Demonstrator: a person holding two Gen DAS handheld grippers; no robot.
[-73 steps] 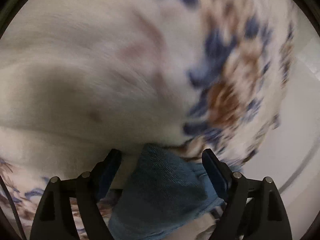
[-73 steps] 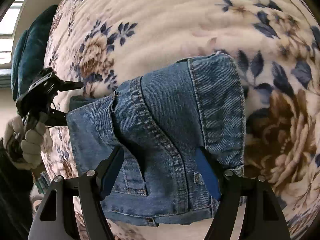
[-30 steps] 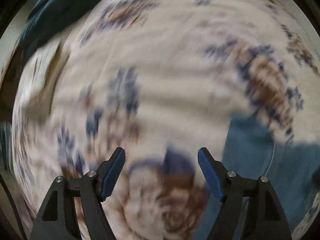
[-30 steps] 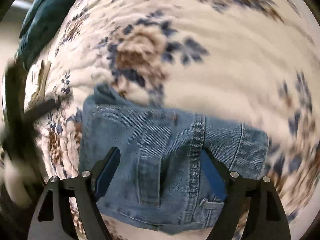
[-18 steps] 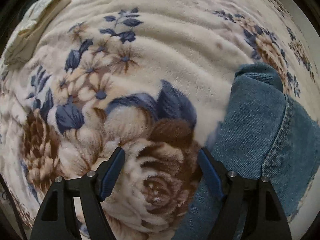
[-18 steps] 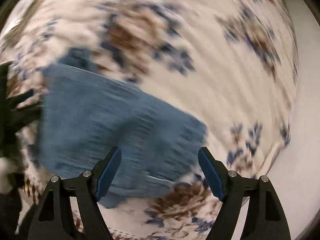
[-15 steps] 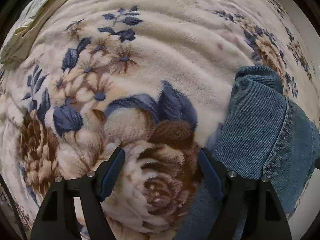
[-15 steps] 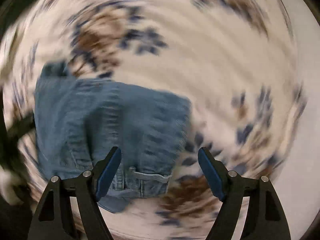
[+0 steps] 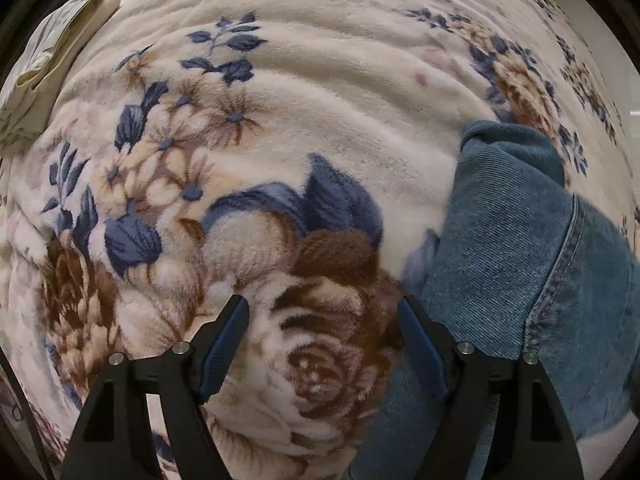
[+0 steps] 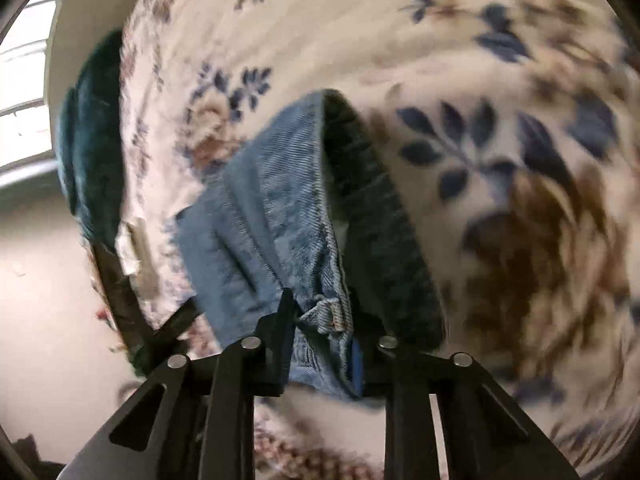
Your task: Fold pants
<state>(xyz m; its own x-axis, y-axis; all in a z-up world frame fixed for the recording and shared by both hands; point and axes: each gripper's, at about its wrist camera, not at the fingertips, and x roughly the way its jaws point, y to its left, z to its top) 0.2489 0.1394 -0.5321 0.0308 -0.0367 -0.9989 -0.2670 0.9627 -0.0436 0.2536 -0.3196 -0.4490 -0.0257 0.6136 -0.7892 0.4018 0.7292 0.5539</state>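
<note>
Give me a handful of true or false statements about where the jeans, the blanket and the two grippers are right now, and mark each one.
1. The right gripper is clamped on the jeans near a belt loop. True; its jaws have just been closing, and denim is pinched between them.
2. The left gripper holds a fold of denim. False: its jaws stand open over the floral blanket, nothing between them.
3. In the left wrist view the jeans lie to the right of the jaws. True.
4. The blanket is plain white. False: it is cream with blue and brown flowers.
5. A dark teal cushion sits at the blanket's edge in the right wrist view. True.
</note>
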